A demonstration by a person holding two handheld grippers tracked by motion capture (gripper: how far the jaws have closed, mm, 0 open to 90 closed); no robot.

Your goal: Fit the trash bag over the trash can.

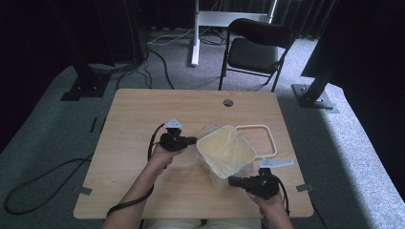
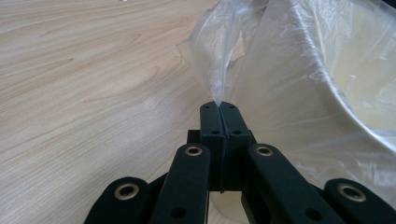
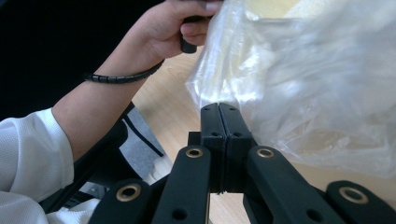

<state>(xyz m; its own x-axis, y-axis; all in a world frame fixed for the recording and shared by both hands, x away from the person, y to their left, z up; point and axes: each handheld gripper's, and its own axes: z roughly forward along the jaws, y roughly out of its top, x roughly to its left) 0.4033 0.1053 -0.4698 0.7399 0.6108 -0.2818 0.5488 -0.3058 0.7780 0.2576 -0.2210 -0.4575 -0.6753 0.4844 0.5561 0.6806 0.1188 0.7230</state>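
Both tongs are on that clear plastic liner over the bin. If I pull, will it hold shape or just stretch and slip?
The plastic liner looks thin and crumpled, so probably floppy; it may stretch or tear. The bin already tilts, so likely light and easily tipped.

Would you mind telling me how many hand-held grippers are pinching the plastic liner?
2. The left hand-held gripper pinches the plastic liner at the bin's left side; the right hand-held gripper pinches it at the near edge.

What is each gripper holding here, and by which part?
Both hold the clear plastic bag lining the bin: the left gripper pinches its edge, the right gripper pinches another bit of its edge.
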